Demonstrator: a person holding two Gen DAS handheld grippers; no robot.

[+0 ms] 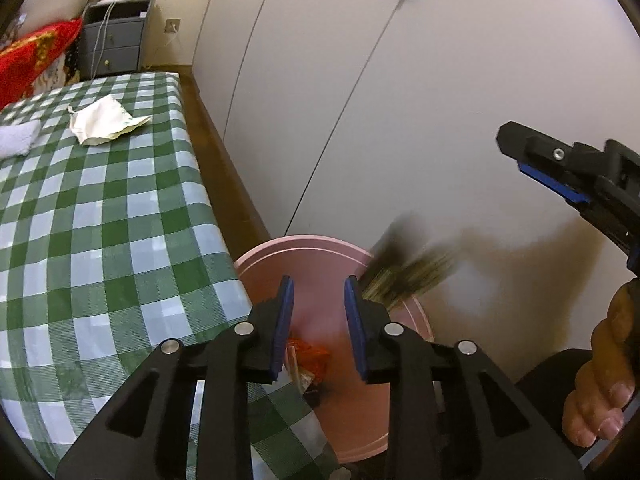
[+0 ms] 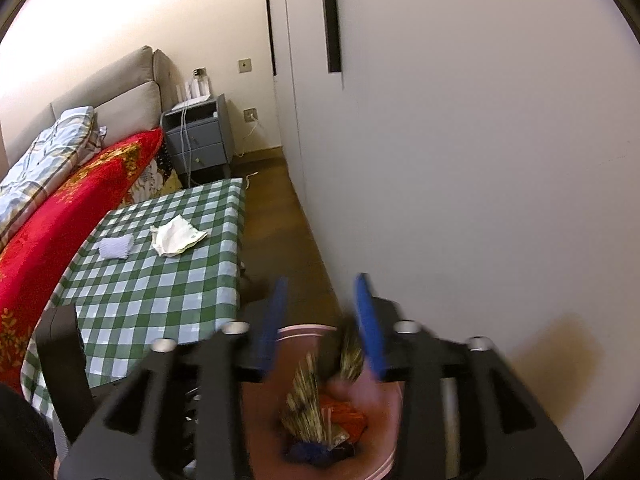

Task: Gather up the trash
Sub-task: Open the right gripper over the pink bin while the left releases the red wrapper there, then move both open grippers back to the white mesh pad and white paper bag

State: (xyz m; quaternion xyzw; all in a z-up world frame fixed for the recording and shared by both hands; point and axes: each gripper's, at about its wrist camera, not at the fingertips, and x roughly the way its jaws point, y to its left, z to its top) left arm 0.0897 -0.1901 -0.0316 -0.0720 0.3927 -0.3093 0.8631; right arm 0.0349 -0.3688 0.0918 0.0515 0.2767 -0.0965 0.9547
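Two grippers of mine stand wide apart and empty above the pink bin [image 1: 320, 256]: left gripper [image 1: 318, 300], right gripper [image 2: 322, 312]. A blurred brown wrapper [image 1: 404, 276] is at the bin's rim, orange trash [image 1: 312, 356] inside. On the checked table [image 1: 100, 208] lie a white bag [image 1: 106, 120], its green print unreadable, and a white cloth [image 1: 16, 138]
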